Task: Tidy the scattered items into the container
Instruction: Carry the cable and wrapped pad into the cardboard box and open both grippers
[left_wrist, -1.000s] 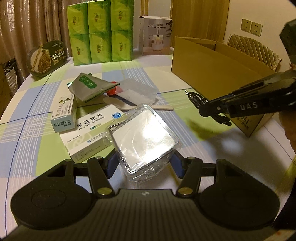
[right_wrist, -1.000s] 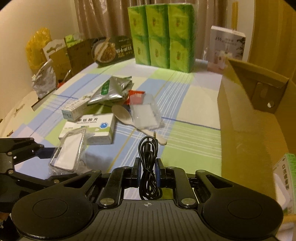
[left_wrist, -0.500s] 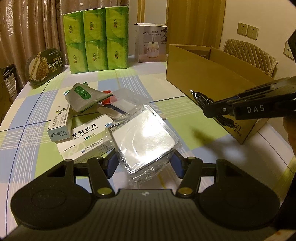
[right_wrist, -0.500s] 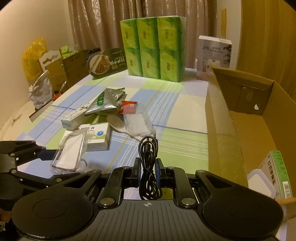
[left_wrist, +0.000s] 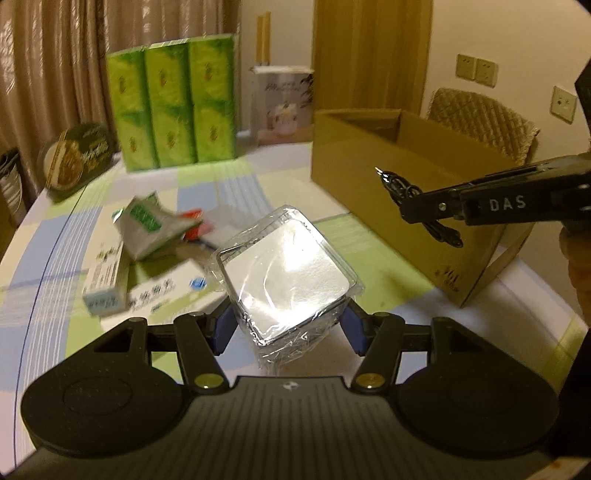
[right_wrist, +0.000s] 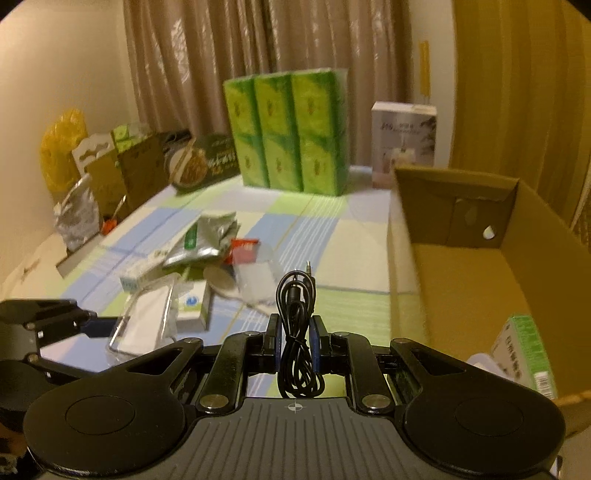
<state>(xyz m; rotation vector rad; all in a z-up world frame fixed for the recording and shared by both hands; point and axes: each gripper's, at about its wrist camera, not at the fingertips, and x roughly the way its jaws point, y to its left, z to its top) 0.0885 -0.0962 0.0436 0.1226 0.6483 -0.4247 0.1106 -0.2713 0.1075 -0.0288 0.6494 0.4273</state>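
I am in the carrying step, with a load in each hand and the cardboard box (right_wrist: 476, 295) as the goal. My right gripper (right_wrist: 295, 341) has its fingers clamped on a coiled black cable (right_wrist: 297, 314); the coil stands up between the blue pads, its plug end pointing forward above them and a loop hanging below. My left gripper (left_wrist: 286, 325) has its fingers closed against the sides of a clear plastic case (left_wrist: 286, 273) wrapped in film, which sits tilted between them, its white face turned up toward the camera, lifted off the desk (left_wrist: 258, 177).

From the right wrist view the box lies ahead and to my right, its near wall just beside the cable, its open top showing a green-and-white carton (right_wrist: 524, 354) already inside at the near corner. From the left wrist view the right gripper hangs in front of the box's side wall, not yet over the opening.

I judge the next move calls for bringing the cable over the rim and above a bare patch of the box floor, then parting the fingers; the loose loop could snag on the rim. The case would follow the same way.

Left on the desk are a foil pouch (right_wrist: 207, 240), a long white carton (left_wrist: 105, 280), a flat medicine box (left_wrist: 166, 291) and a small red packet (right_wrist: 243, 249), clustered together well apart from the box.
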